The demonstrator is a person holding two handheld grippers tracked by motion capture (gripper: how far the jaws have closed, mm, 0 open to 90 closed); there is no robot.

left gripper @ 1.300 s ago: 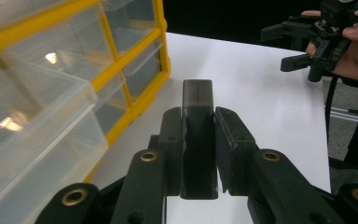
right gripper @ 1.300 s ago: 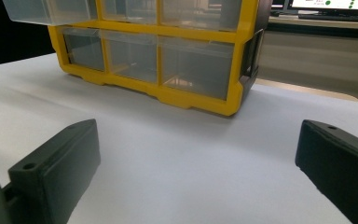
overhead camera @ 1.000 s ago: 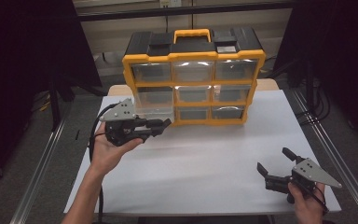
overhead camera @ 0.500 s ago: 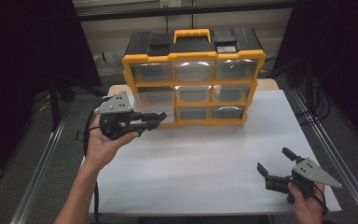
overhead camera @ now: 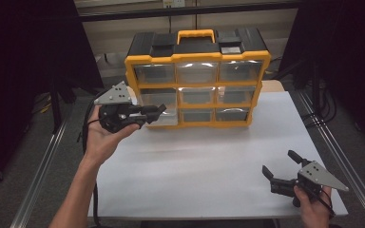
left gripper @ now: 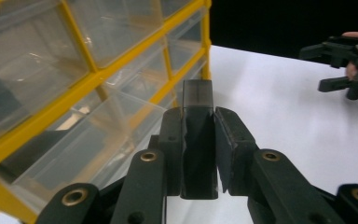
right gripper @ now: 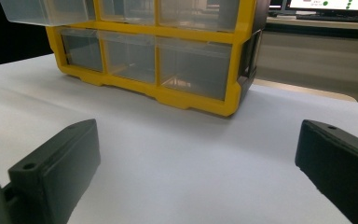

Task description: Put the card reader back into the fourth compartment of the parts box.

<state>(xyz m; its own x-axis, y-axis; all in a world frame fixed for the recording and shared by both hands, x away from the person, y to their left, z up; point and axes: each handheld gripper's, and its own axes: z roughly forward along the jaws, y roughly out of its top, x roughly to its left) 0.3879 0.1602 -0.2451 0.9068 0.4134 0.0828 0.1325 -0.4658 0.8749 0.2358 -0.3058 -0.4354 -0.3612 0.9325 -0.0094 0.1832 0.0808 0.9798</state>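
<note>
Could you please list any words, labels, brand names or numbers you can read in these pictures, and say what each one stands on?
No text can be read in these pictures.
Yellow organiser: no label or brand legible on its frame, black top or clear drawers.
Screen behind the table, in the right gripper view: small green marks, too small and cut off to read.
Left gripper and right gripper: no markings legible.

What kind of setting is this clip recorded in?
Probably a lab or workshop set up for recording, not a home. A white-covered table carries just a yellow and black drawer organizer, dark curtains hang on both sides, and a monitor glows behind the table in the right gripper view.
</note>
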